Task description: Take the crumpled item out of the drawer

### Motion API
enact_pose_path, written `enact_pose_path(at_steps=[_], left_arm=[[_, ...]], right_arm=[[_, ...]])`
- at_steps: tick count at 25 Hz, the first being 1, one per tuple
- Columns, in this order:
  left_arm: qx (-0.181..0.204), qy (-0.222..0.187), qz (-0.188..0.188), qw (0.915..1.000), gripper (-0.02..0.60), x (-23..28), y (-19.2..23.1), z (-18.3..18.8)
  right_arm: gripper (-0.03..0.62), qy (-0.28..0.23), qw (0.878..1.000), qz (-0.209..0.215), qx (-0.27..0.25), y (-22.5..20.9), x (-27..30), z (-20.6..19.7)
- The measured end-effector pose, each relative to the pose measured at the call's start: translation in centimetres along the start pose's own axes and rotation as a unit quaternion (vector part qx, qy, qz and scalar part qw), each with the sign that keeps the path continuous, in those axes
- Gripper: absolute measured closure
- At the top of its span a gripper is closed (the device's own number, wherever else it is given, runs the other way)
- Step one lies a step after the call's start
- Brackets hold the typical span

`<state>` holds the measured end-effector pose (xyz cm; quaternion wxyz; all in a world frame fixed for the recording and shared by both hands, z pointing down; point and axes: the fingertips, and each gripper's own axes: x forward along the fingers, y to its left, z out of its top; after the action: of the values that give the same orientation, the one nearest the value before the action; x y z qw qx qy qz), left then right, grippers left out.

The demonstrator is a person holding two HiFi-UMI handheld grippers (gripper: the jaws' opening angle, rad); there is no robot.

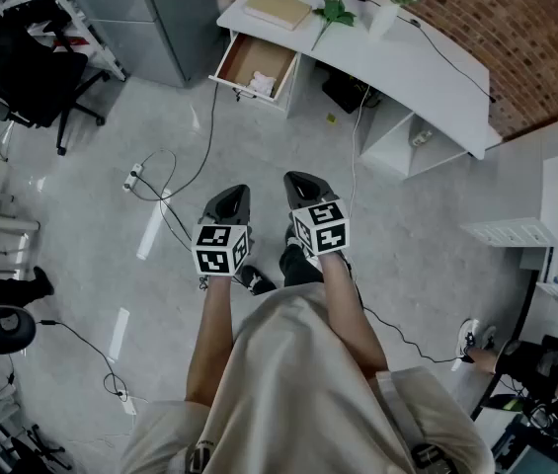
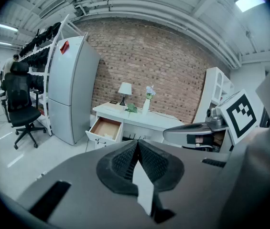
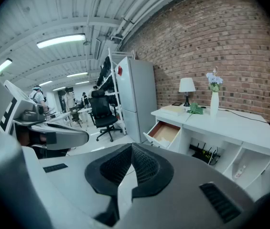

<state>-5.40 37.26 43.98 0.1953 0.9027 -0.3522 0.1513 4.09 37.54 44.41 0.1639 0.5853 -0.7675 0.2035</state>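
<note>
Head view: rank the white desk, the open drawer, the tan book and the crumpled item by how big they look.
1. white desk, by far the largest
2. open drawer
3. tan book, only a little smaller than the drawer; it lies higher, on the desk, so this is close
4. crumpled item, the smallest, inside the drawer

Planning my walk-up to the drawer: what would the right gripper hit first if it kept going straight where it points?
Probably the bare floor, short of the open drawer and white desk. The right gripper tilts downward, and nothing stands in between. Depth is uncertain.
</note>
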Motion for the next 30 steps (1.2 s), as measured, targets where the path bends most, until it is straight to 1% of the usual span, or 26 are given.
enact_pose_path(at_steps=[6, 9, 12, 14, 18, 21, 25, 29, 30], left_arm=[[0.007, -0.002, -0.003, 1.0, 0.565, 2.8, 0.0, 2.3], [0.015, -0.003, -0.004, 0.9999, 0.566, 4.4, -0.2, 3.4], [0.023, 0.002, -0.001, 0.9997, 0.565, 6.0, -0.5, 4.1], [0.027, 0.003, 0.002, 0.9996, 0.566, 7.1, -0.6, 4.6], [0.039, 0.003, 0.009, 0.9992, 0.566, 9.6, -1.0, 6.1], [0.044, 0.002, 0.016, 0.9989, 0.565, 11.6, -0.8, 7.7], [0.047, 0.0, 0.035, 0.9983, 0.565, 13.8, -0.4, 9.0], [0.081, 0.015, 0.067, 0.9944, 0.566, 15.2, 0.3, 8.7], [0.08, 0.014, 0.07, 0.9942, 0.565, 15.4, 0.4, 8.7]], right_arm=[[0.569, -0.019, 1.0, -0.004, 0.001, -2.8, 0.7, 2.6], [0.569, -0.035, 0.999, -0.021, 0.012, -5.2, 1.2, 3.7], [0.569, -0.049, 0.998, -0.03, 0.005, -7.2, 1.6, 4.9], [0.569, -0.055, 0.998, -0.013, 0.008, -8.2, 2.1, 5.6], [0.569, -0.063, 0.997, 0.025, 0.047, -10.8, 3.3, 6.8], [0.569, -0.062, 0.996, 0.046, 0.054, -12.6, 4.3, 7.8], [0.569, -0.066, 0.995, 0.047, 0.062, -15.7, 5.2, 8.4], [0.571, -0.061, 0.995, 0.055, 0.063, -18.6, 5.2, 7.8], [0.571, -0.056, 0.995, 0.058, 0.065, -19.2, 5.2, 7.5]])
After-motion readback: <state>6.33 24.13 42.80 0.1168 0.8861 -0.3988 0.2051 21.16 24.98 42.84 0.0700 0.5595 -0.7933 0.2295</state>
